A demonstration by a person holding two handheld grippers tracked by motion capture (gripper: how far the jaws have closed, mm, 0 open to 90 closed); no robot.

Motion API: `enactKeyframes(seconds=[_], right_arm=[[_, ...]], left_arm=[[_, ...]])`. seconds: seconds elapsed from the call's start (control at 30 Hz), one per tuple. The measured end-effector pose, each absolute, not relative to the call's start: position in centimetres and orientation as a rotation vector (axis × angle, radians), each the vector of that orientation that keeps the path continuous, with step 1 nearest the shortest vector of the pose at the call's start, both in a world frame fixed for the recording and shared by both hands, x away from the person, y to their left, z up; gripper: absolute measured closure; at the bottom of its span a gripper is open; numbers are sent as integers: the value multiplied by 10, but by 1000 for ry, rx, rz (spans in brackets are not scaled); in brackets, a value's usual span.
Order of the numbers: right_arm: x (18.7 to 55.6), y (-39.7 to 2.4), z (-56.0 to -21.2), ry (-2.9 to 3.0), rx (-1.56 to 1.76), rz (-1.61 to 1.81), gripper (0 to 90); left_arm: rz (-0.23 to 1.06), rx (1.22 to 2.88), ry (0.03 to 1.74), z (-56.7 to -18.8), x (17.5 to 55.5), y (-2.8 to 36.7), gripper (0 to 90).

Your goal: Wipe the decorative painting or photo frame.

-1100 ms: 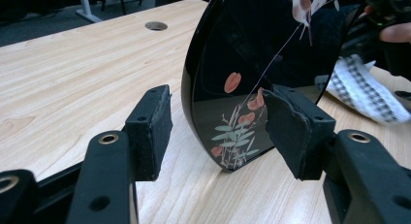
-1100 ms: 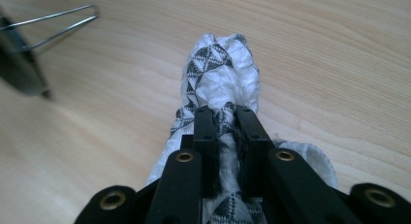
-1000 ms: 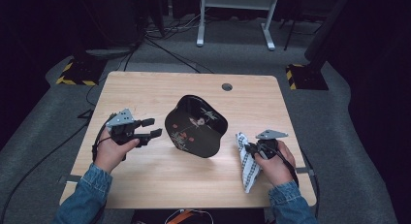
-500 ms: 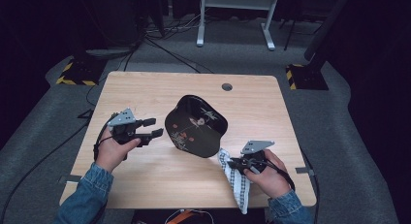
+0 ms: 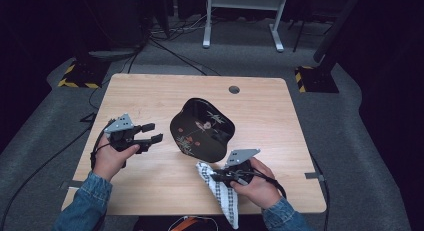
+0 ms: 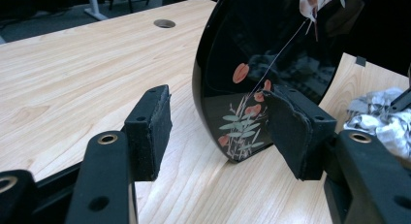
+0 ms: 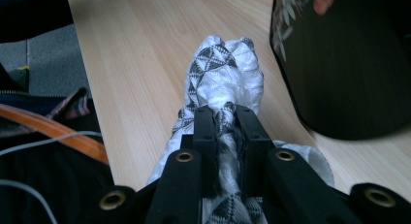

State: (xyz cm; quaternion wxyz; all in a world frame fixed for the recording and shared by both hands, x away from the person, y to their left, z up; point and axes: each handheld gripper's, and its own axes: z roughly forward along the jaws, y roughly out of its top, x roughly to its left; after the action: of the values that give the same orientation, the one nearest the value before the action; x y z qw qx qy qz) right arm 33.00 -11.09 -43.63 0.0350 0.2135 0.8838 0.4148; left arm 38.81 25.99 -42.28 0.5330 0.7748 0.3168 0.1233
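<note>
Looking down from the high view first: black lacquer tray [image 5: 202, 130] sits mid-table [image 5: 150, 91], painted with plants and reddish flowers, nothing lying in it. Left gripper [image 5: 150, 133] is at the tray's 9 o'clock, just beside it, jaws spread with nothing between them. Right gripper [image 5: 216, 176] is at the tray's 5 o'clock, clamped tight on a white patterned cloth [image 5: 222, 198] that trails off toward 6 o'clock at the table edge.

Left gripper view: both pads stand wide apart, bare wood between them; the tray [image 6: 276, 69] fills the 1 o'clock side, and the right-hand pad looks close to its rim but I can't tell if it touches.

Right gripper view: jaws pinched onto the bunched cloth [image 7: 225, 78], tray [image 7: 349, 64] at 2 o'clock.
</note>
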Motion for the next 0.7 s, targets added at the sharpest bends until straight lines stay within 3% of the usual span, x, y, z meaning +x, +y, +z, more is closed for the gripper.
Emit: enactKeyframes(seconds=[0.7], right_arm=[[349, -20, -471, 2602, 741, 1306, 807]], left_arm=[[295, 1863, 838, -431, 375, 278, 421]])
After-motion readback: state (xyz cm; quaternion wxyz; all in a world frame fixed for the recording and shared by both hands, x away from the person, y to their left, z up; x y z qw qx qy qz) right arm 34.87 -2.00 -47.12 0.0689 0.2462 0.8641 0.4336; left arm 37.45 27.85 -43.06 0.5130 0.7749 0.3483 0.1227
